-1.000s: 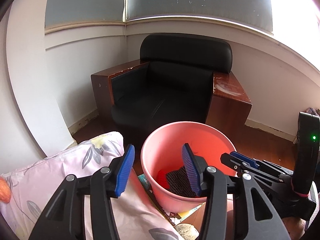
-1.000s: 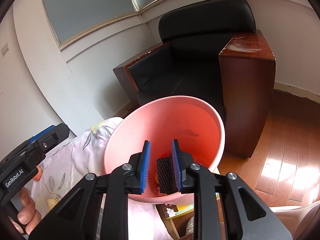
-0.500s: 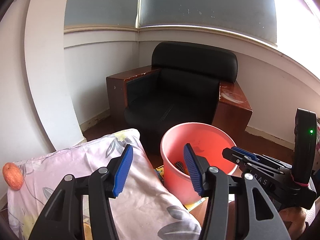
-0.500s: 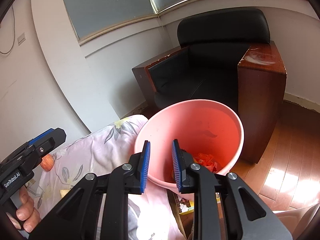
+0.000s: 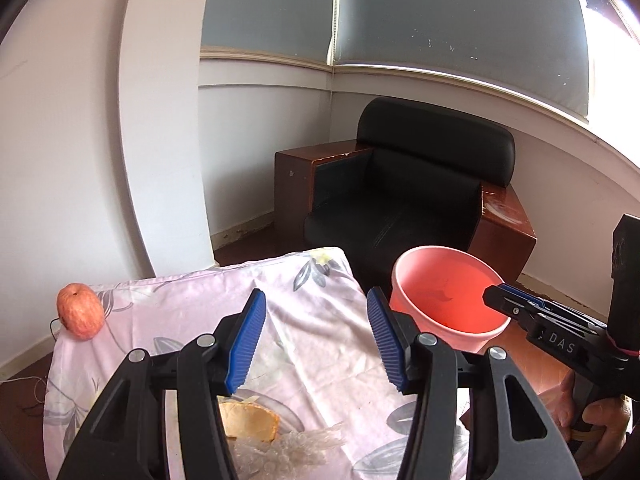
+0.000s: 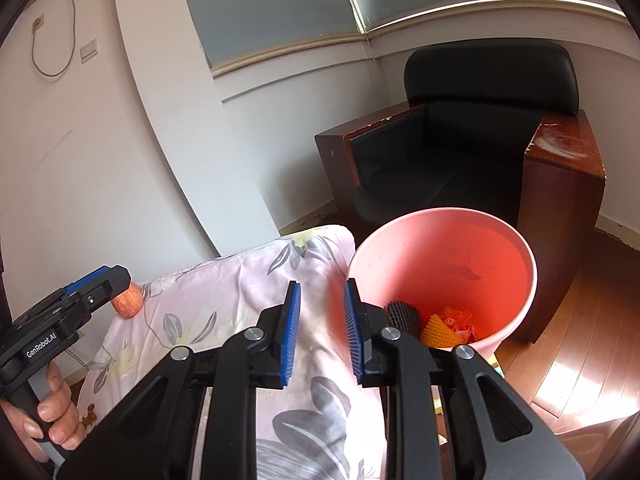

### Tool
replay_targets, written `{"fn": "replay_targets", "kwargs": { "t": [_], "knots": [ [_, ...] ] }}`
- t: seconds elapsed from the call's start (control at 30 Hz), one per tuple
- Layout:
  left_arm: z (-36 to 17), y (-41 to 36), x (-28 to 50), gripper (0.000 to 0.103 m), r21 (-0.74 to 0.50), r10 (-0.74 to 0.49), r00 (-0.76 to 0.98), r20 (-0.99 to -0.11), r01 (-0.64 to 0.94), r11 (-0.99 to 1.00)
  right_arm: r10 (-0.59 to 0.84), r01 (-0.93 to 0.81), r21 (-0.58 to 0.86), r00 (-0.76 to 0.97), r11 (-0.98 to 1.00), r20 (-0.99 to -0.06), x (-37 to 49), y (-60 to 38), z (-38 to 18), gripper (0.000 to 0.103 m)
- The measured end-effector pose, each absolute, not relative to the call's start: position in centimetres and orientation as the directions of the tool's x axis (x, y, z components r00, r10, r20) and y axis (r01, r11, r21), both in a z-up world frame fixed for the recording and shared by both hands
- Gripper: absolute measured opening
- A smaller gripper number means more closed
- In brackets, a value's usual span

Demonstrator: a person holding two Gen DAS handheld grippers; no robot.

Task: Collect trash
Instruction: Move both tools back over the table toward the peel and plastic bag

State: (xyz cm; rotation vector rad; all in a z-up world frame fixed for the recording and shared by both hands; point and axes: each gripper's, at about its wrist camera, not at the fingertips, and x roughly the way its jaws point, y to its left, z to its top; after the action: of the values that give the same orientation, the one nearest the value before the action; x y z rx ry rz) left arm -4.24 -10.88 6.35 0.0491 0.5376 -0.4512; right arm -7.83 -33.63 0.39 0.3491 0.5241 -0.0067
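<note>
Left gripper (image 5: 316,340): jaws spread wide, nothing between the blue pads, poised above a pink floral cloth (image 5: 312,320) draped over the surface. Just below the left jaw, a tan bread-like scrap (image 5: 248,420) lying on the cloth, touching a crumple of clear plastic wrap (image 5: 288,448) at the near edge. Far left on the cloth, near its corner, a reddish apple (image 5: 80,316), upright and well apart from the scrap.

Right gripper (image 6: 320,328): jaws parted by a narrow gap, empty, held over the cloth's right edge beside a pink bin (image 6: 516,308). Inside the bin, low against the near wall: a dark ribbed piece (image 6: 402,314), an orange mesh piece (image 6: 434,330) and crumpled orange-red plastic (image 6: 458,318). Beyond the bin, a black armchair (image 6: 460,160) with wooden arms, standing in the corner on a wooden floor (image 6: 580,344).
</note>
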Motion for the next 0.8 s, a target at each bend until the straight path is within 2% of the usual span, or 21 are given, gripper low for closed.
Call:
{"fn": "replay_targets", "kwargs": {
  "t": [0.47, 0.8],
  "knots": [
    [3.7, -3.9, -5.2, 0.052, -0.095, -0.348, 0.766, -0.541, 0.356, 0.93, 0.165, 0.03, 0.352, 0.844, 0.935, -0.511, -8.0, -29.2, -0.3, 0.023],
    [0.5, -2.1, -5.7, 0.052, -0.107, -0.335, 0.718, -0.61, 0.344, 0.933, 0.227, 0.01, 0.389, 0.797, 0.921, -0.56, -7.0, -27.7, -2.6, 0.023]
  ]
}}
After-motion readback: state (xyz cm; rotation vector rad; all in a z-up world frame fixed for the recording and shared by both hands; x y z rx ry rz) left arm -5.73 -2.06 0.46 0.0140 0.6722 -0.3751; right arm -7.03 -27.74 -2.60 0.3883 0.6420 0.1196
